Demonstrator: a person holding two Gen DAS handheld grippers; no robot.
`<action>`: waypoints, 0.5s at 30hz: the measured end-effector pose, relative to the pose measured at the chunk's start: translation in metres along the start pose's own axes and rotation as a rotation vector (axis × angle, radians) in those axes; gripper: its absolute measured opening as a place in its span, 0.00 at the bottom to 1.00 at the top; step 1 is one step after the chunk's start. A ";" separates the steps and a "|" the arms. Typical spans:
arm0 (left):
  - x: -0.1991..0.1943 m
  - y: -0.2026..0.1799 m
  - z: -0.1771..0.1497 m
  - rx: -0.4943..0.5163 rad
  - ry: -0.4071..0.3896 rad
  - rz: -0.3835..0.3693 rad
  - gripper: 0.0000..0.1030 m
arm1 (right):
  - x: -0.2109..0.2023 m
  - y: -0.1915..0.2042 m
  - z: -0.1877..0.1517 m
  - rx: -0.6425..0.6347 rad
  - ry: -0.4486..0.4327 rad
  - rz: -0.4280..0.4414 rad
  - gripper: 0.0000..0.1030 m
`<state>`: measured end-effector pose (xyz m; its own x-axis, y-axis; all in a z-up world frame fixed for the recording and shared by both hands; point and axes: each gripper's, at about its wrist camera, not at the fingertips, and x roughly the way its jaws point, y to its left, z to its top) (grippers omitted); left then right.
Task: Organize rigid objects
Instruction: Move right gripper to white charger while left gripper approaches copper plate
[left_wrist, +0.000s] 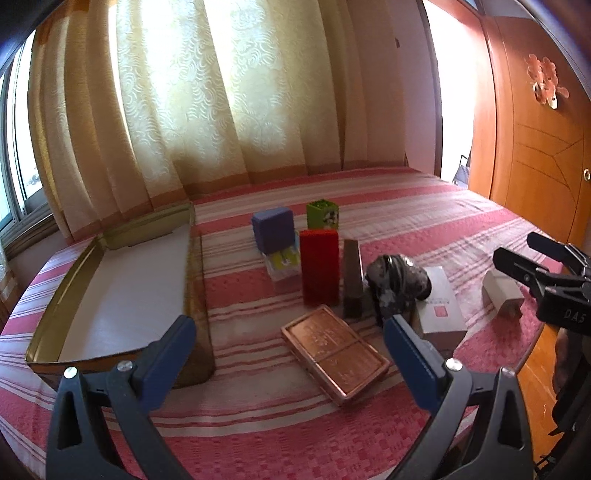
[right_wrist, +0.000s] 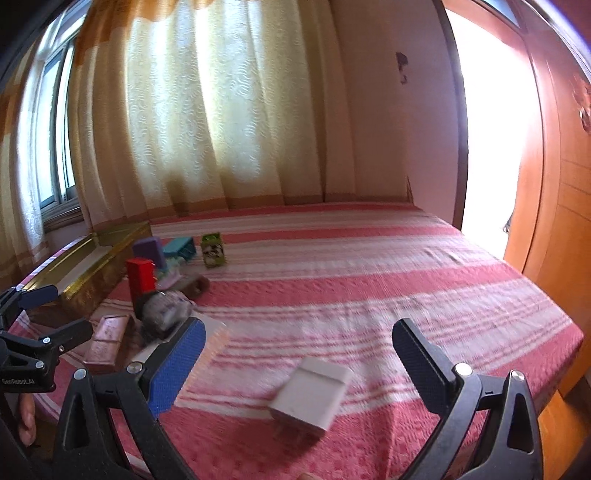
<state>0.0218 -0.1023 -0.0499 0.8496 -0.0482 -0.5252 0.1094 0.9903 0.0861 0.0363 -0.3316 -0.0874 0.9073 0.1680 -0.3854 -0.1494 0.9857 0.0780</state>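
— Where's your right tool (right_wrist: 297, 363)?
— Spread wide, empty, with the white charger (right_wrist: 312, 397) lying on the bed (right_wrist: 406, 280) between its fingers.
— And your left tool (left_wrist: 290, 339)?
— Spread too, hovering near the copper tin (left_wrist: 334, 352), beside the open gold box (left_wrist: 110, 291).

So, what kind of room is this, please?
Most likely a bedroom in a home. A bed with a pink striped cover serves as the work surface, long cream curtains hang over a window behind it, and a wooden door stands at the right.

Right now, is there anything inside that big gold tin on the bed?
No, the gold tin shows only its bare white bottom; the boxes stand outside it on the bedspread.
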 end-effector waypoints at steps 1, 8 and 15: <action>0.002 -0.002 -0.001 0.004 0.007 0.002 1.00 | 0.001 -0.003 -0.003 0.004 0.003 -0.003 0.99; 0.011 -0.014 -0.004 0.031 0.038 -0.018 1.00 | 0.003 -0.011 -0.015 0.005 0.015 -0.009 0.99; 0.022 -0.018 -0.005 0.035 0.083 -0.045 1.00 | 0.005 -0.010 -0.025 -0.001 0.032 0.003 0.97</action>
<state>0.0360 -0.1207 -0.0670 0.7979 -0.0804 -0.5974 0.1659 0.9821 0.0895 0.0326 -0.3406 -0.1136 0.8940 0.1712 -0.4141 -0.1527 0.9852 0.0778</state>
